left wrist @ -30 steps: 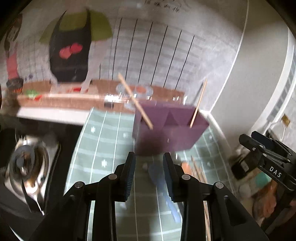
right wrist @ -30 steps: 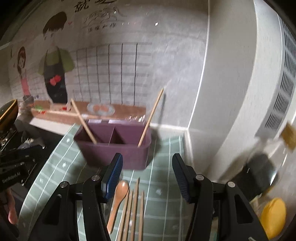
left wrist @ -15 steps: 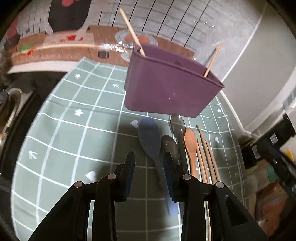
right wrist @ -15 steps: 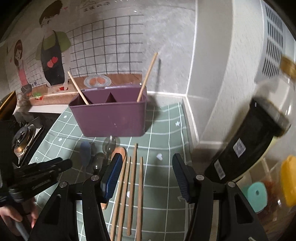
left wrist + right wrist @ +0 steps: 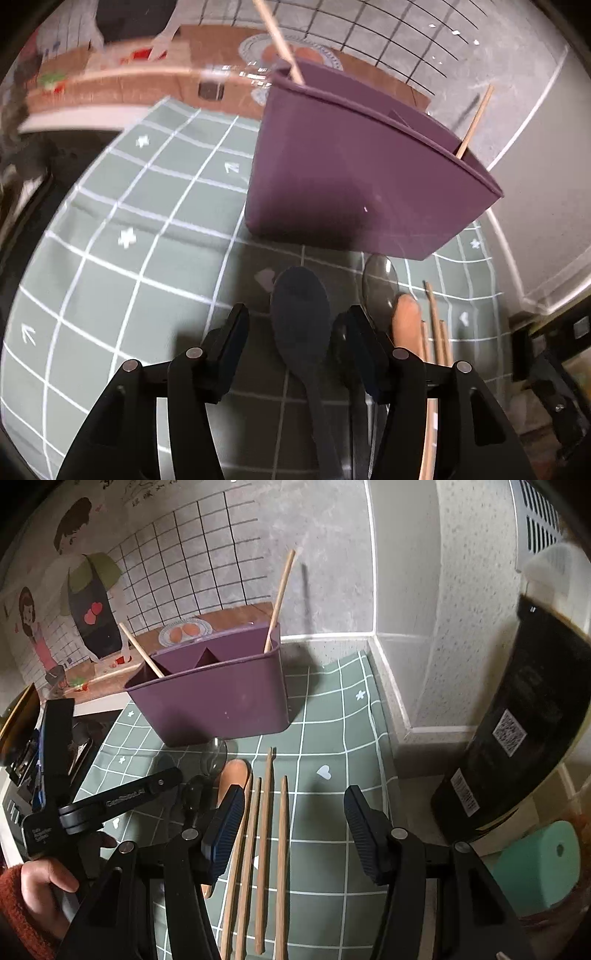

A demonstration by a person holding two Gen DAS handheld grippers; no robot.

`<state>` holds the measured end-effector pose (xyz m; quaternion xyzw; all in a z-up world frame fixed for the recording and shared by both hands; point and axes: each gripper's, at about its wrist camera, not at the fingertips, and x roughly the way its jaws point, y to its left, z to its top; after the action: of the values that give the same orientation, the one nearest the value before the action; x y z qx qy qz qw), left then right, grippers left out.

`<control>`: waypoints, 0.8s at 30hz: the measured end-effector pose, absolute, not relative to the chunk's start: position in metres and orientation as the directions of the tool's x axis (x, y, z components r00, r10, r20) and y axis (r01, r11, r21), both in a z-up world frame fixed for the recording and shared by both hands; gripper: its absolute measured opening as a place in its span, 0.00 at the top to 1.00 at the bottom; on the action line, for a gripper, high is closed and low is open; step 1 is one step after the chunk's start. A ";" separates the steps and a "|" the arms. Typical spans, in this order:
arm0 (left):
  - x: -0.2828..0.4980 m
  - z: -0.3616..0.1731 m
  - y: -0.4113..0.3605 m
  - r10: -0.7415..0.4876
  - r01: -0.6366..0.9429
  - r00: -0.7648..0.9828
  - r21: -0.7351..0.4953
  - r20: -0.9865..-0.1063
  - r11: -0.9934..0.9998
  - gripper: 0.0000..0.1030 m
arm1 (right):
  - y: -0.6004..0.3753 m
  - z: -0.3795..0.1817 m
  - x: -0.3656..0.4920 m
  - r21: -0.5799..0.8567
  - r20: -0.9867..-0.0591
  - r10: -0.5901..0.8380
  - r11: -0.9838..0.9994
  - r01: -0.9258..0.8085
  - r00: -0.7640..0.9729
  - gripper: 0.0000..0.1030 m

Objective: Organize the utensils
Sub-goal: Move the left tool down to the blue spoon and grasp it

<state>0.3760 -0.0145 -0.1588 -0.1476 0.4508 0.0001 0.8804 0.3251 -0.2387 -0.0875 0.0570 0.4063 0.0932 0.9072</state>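
A purple two-part caddy (image 5: 351, 166) (image 5: 221, 698) stands on the green checked mat (image 5: 129, 240), with one chopstick (image 5: 142, 653) leaning in its left part and another (image 5: 280, 598) in its right. In front lie a dark blue spoon (image 5: 301, 314), a clear spoon (image 5: 380, 280), a wooden spoon (image 5: 406, 317) (image 5: 232, 775) and several chopsticks (image 5: 264, 830). My left gripper (image 5: 295, 332) straddles the blue spoon's bowl; its jaws are opening and the pads stand off it. My right gripper (image 5: 295, 827) hangs open over the chopsticks, holding nothing.
A dark bottle (image 5: 517, 720) and a teal object (image 5: 535, 867) stand right of the mat. A stove (image 5: 22, 738) lies at the left. The wall corner is close behind the caddy. A hand in a red sleeve (image 5: 40, 882) holds the left tool.
Both grippers have come down toward the mat. The left jaws have widened and now flank the blue spoon. The right jaws keep the same width.
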 end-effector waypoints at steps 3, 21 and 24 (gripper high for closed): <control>0.378 -0.160 -0.021 -0.090 -0.133 0.596 -0.208 -0.798 0.969 0.46 | -0.239 -0.092 0.329 0.172 -0.732 0.202 0.979 -0.110 0.651 0.48; 0.348 -0.151 -0.003 -0.122 -0.048 0.622 -0.194 -0.774 0.980 0.66 | -0.200 -0.095 0.348 0.132 -0.741 0.262 0.960 -0.248 0.619 0.48; 0.330 -0.136 0.015 -0.136 -0.038 0.644 -0.209 -0.753 0.977 0.66 | -0.179 -0.097 0.358 0.109 -0.752 0.282 0.945 -0.308 0.596 0.48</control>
<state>0.3300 0.0146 -0.1359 -0.1032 0.4210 -0.0274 0.9008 0.3575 -0.1789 -0.0972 -0.0160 0.4177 0.1651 0.8933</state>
